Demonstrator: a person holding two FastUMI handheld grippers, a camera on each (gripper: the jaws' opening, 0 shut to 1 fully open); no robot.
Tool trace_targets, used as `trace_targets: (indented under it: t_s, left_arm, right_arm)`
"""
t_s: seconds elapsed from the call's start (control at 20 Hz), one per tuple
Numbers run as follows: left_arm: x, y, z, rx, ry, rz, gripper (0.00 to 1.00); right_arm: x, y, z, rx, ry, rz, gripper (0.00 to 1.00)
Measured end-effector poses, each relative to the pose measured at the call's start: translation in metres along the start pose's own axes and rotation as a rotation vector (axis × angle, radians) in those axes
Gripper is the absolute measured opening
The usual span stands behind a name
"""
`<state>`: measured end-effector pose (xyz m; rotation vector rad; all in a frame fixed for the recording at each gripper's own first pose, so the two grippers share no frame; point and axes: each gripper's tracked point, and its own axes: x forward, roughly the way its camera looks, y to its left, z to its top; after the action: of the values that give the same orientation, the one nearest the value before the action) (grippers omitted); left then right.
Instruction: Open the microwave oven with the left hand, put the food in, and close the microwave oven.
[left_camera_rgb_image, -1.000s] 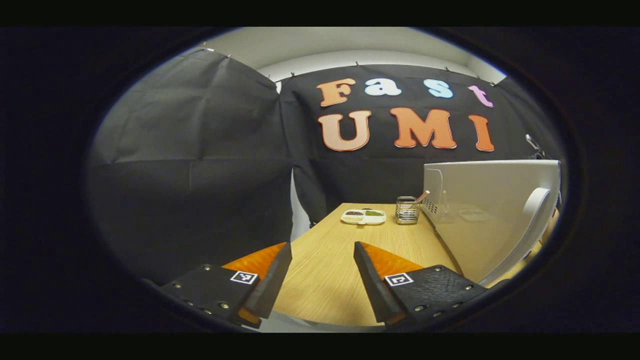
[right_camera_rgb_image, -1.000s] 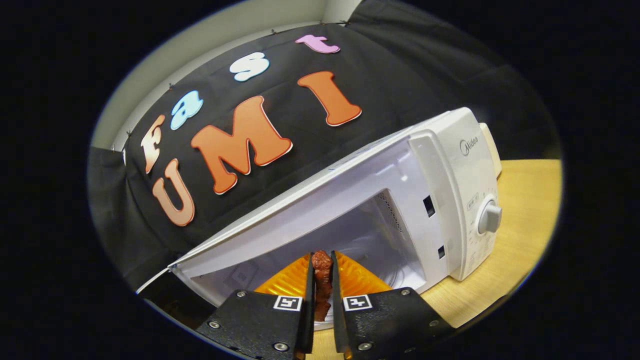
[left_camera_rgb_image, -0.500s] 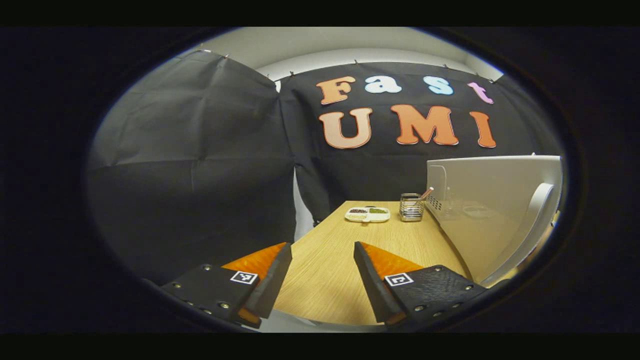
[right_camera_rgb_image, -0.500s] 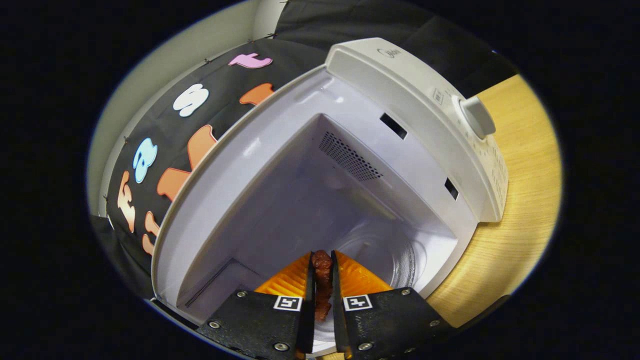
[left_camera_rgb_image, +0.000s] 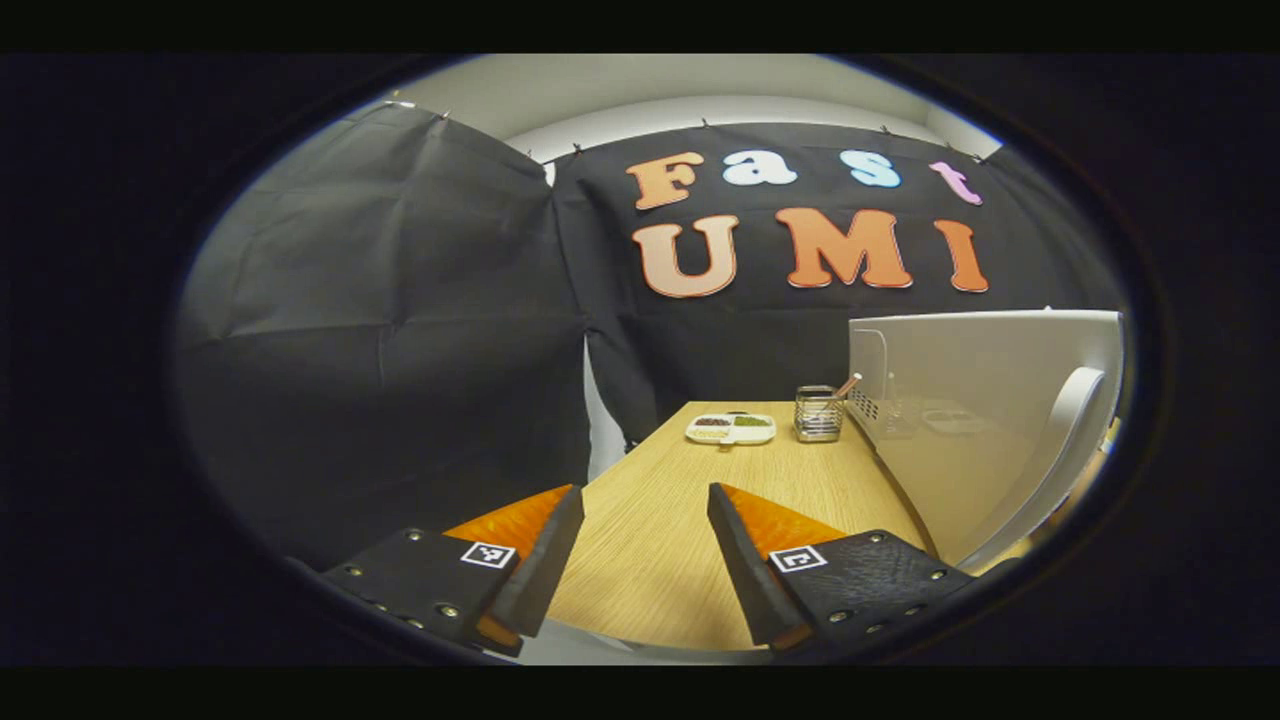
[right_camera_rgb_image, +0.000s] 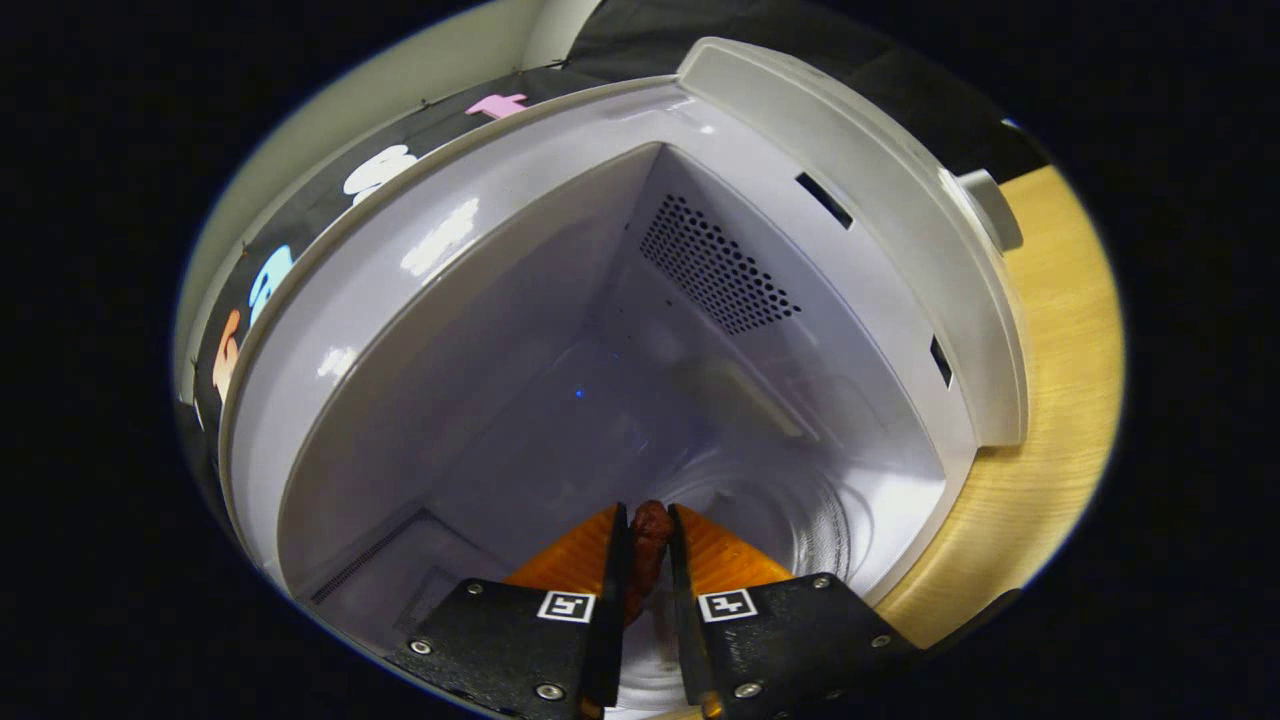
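1. Your right gripper (right_camera_rgb_image: 645, 600) had its jaws clamped on the food (right_camera_rgb_image: 648, 545), a dark reddish-brown piece standing up between the two fingers, its top poking just past their tips.
2. Your left gripper (left_camera_rgb_image: 640, 560) had its jaws spread apart with nothing between them, hanging over the near end of the table (left_camera_rgb_image: 660, 560).
3. Around the right gripper, the microwave oven (right_camera_rgb_image: 700, 300) stood open, and the jaws pointed into its cavity. The glass turntable (right_camera_rgb_image: 800, 510) lay on the cavity floor just beyond the fingertips; the perforated vent (right_camera_rgb_image: 715, 270) sat on the inner wall farther in.
4. From the left gripper view, the open door (left_camera_rgb_image: 980, 420) stood to the right with its curved handle (left_camera_rgb_image: 1050, 450) facing you. Far down the table sat a small divided dish (left_camera_rgb_image: 731, 429) and a wire holder (left_camera_rgb_image: 818, 414) just beside the oven.
5. The step in hand looked like the middle one: the door was already open and the food was at the mouth of the cavity but not yet set down.
6. The next move called for lowering the food onto the turntable, parting the right jaws, and drawing that gripper straight back out clear of the frame.
7. Your left gripper was near the door and free to swing it shut afterwards.
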<state>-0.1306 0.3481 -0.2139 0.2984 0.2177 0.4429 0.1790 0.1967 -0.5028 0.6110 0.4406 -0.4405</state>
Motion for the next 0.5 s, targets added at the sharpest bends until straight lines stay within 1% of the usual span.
trace_targets:
  t_s: [0.05, 0.1, 0.15, 0.2, 0.25, 0.3, 0.35, 0.4, 0.45, 0.5]
  left_arm:
    - [-0.001, -0.002, 0.000, 0.000, -0.002, -0.004, 0.76]
    - [-0.001, -0.004, 0.002, 0.001, -0.003, -0.008, 0.76]
    - [-0.002, -0.004, 0.001, 0.001, -0.003, -0.009, 0.76]
    - [-0.002, -0.005, 0.001, 0.001, -0.001, -0.006, 0.76]
    - [-0.003, -0.007, 0.003, 0.000, -0.005, -0.006, 0.76]
    - [-0.003, -0.010, 0.005, -0.001, -0.009, -0.012, 0.76]
    - [-0.005, -0.013, 0.006, 0.000, -0.012, -0.017, 0.76]
    - [-0.005, -0.015, 0.006, 0.002, -0.009, -0.020, 0.76]
    - [-0.006, -0.017, 0.006, 0.003, -0.010, -0.022, 0.76]
    - [-0.006, -0.021, 0.009, 0.000, -0.015, -0.028, 0.76]
  right_arm:
    - [0.000, 0.000, 0.000, -0.042, 0.012, 0.002, 0.29]
    - [-0.001, 0.001, 0.003, -0.070, 0.016, 0.002, 0.31]
    - [-0.001, -0.001, 0.007, -0.095, 0.010, -0.010, 0.36]
    - [-0.001, -0.010, 0.009, -0.137, 0.008, -0.032, 0.39]
    - [-0.001, -0.017, 0.011, -0.175, 0.010, -0.045, 0.46]
    - [-0.004, -0.017, 0.016, -0.191, 0.010, -0.044, 0.49]
    - [-0.005, -0.015, 0.022, -0.207, -0.001, -0.036, 0.57]
    - [-0.008, -0.016, 0.031, -0.236, -0.024, -0.033, 0.60]
    - [-0.011, -0.015, 0.040, -0.261, -0.045, -0.023, 0.71]
    - [-0.015, -0.016, 0.045, -0.278, -0.055, -0.021, 0.75]
